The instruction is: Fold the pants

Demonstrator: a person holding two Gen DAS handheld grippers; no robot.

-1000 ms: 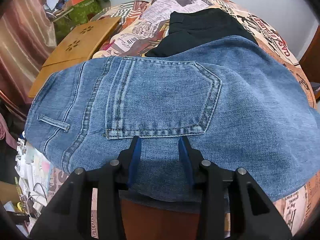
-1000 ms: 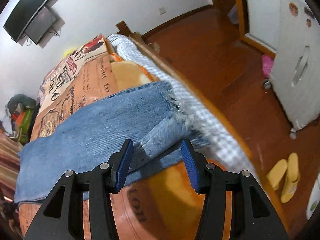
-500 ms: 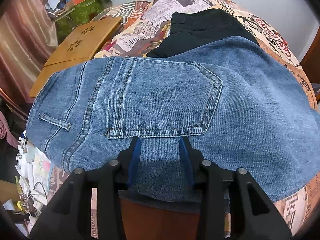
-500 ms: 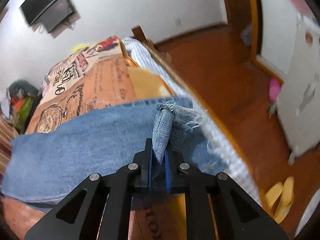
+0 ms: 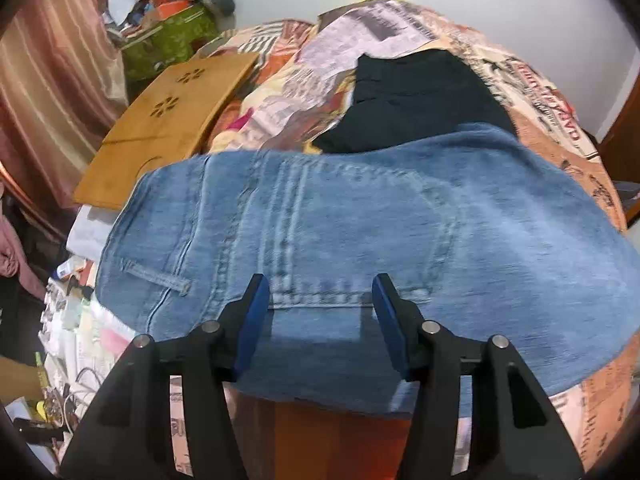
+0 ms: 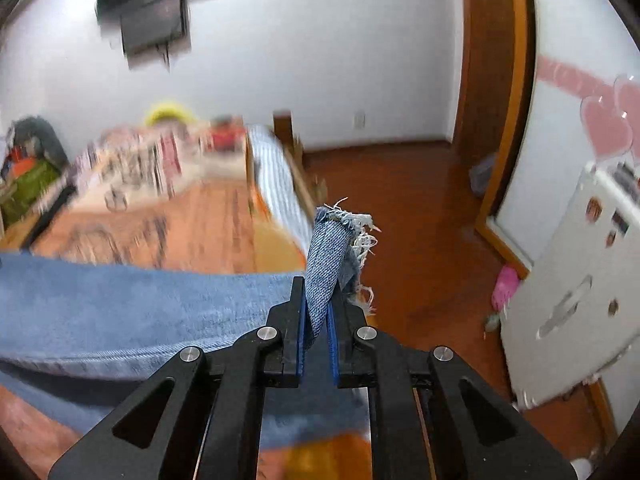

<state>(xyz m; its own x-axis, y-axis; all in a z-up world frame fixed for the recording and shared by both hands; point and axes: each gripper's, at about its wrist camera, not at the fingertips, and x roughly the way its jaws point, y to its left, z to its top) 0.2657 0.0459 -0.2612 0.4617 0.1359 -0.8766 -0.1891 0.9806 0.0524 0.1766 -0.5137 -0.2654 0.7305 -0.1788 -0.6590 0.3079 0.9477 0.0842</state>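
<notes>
Across the bed, on a newspaper-print bedspread (image 5: 560, 120), lie the blue jeans (image 5: 360, 220), seat side up, with the back pocket (image 5: 360, 232) and a belt loop (image 5: 158, 278) facing the left wrist camera. Behind them lies a folded black garment (image 5: 416, 100), the jeans' far edge overlapping it. A wooden lap tray (image 5: 168, 128) rests at the left. The left gripper (image 5: 320, 308) hovers over the near part of the jeans by the pocket's hem; its jaws have just been opening and stand apart, and the denim lies under them, not pinched. The right gripper (image 6: 318, 332) is clenched on the frayed leg hem (image 6: 332, 248), which sticks up between its blue pads while the leg trails off to the left over the bedspread. Beyond it are wooden floor (image 6: 420, 220) and a white cabinet (image 6: 568, 280).
</notes>
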